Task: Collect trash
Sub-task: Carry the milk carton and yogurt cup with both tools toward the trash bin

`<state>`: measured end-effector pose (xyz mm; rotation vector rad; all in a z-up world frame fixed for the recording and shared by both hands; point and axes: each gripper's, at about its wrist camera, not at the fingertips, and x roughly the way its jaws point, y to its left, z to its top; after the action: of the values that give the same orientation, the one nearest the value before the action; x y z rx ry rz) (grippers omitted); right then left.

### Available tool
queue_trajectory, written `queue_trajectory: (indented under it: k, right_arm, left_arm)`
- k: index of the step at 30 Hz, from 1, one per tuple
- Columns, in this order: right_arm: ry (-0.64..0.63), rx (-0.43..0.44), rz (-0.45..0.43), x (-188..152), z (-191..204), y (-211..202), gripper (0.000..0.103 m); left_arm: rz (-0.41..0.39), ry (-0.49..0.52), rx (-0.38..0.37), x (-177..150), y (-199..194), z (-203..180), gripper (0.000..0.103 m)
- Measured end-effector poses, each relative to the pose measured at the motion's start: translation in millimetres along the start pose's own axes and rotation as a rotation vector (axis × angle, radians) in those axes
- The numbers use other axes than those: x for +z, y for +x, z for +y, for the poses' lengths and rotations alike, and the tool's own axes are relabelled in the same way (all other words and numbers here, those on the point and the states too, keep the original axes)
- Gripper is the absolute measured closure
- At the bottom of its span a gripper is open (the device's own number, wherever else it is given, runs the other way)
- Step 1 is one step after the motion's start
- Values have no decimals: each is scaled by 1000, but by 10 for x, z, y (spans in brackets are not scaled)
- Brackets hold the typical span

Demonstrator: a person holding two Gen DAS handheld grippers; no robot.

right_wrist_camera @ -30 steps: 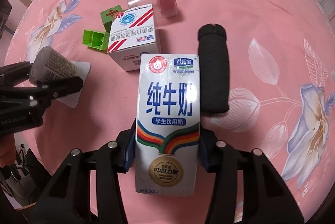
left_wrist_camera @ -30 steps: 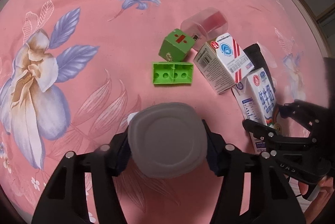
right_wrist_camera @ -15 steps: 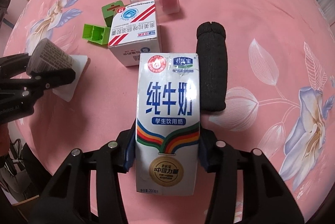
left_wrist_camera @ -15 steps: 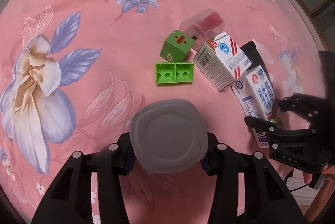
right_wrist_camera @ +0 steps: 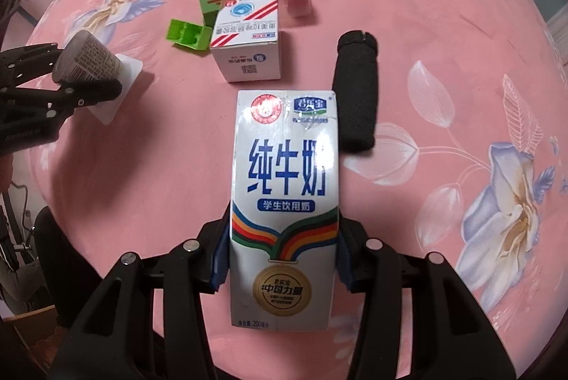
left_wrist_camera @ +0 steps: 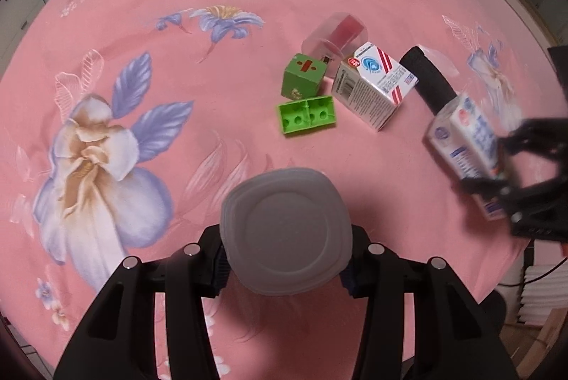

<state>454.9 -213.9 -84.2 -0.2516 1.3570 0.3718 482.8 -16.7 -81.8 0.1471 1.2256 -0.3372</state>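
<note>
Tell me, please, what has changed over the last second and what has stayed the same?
Both tools have drawn back from the pile with their loads. The right tool has carried the milk carton clear of the white medicine box and black foam roll. The left tool has pulled the plastic cup back too. Neither grip changed; the green blocks and clear cup lie as before.
</note>
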Motion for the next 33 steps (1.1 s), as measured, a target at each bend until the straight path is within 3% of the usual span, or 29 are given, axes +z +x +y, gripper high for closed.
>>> queue_trajectory:
  k: [9, 19, 33]
  right_arm:
    - [-50, -40, -18, -143, 103, -322, 54]
    - [-159, -47, -43, -480, 415, -721, 54]
    - [-286, -40, -35, -1167, 916, -1031, 54]
  left_arm:
    - [-22, 122, 123, -238, -283, -13, 53]
    - [-60, 232, 186, -555, -626, -109, 53]
    - [-119, 427, 131, -1365, -1098, -549, 53]
